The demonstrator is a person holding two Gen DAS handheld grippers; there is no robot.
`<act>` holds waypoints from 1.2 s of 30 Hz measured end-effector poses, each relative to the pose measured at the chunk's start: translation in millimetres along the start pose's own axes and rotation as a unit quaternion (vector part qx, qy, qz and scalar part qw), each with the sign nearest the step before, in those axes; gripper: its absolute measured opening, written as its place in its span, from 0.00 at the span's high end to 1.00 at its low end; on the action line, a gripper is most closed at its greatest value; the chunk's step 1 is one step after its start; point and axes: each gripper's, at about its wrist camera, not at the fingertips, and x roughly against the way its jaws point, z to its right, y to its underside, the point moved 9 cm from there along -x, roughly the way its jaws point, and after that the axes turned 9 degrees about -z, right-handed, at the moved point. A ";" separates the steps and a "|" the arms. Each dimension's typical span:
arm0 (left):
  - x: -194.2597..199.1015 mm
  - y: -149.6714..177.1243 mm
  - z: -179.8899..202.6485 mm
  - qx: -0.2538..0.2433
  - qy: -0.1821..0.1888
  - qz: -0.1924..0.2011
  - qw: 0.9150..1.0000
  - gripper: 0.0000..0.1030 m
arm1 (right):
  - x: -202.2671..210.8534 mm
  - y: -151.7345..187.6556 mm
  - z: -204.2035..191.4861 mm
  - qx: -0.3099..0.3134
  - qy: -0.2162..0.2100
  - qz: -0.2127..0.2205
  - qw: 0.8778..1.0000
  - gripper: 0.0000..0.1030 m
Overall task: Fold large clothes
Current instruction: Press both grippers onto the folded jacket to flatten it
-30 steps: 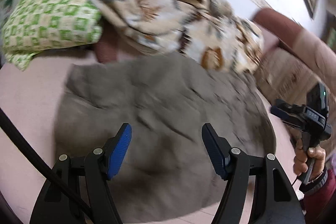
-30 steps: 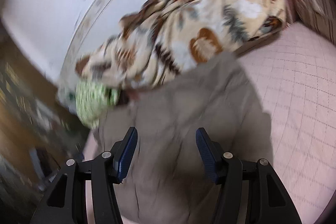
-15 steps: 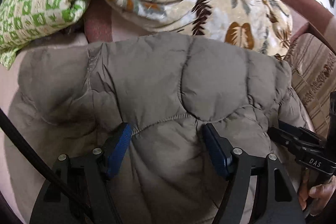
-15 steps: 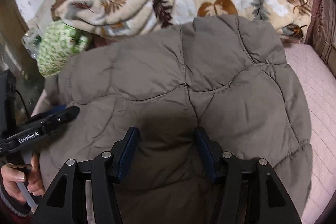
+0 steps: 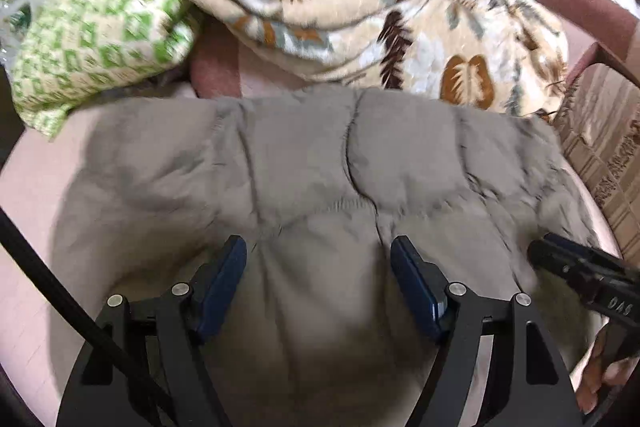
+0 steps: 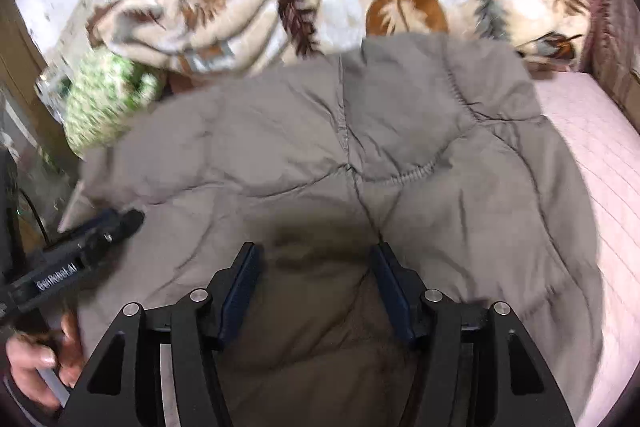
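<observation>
A grey-brown quilted puffer jacket lies spread on a pink bed sheet and fills the middle of both views. My left gripper is open, its blue pads just above the jacket's near part. My right gripper is open too, over the jacket's near part with fabric between the pads. Each gripper shows at the edge of the other's view: the right one at right, the left one at left.
A cream blanket with brown leaves is heaped behind the jacket. A green and white patterned pillow lies at the back left. A brown striped headboard or cushion stands at right. Pink sheet shows right of the jacket.
Both grippers have pulled back a little from the jacket since half a second ago, after dropping close to it. Both stay open. The views are blurred by motion.
</observation>
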 end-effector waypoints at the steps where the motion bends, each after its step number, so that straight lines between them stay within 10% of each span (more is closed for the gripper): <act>1: 9.9 6.9 -2.9 -0.005 -0.015 0.006 1.000 0.28 | 10.5 4.1 -5.0 0.003 -0.003 0.008 1.000 0.38; 12: 57.7 85.5 -50.5 0.036 -0.083 0.027 0.996 0.27 | 80.2 72.1 -20.0 -0.005 0.016 0.041 0.999 0.35; 36: 26.6 87.5 -63.3 0.043 -0.092 0.026 0.995 0.24 | 27.3 78.3 4.7 -0.005 0.050 -0.011 0.999 0.28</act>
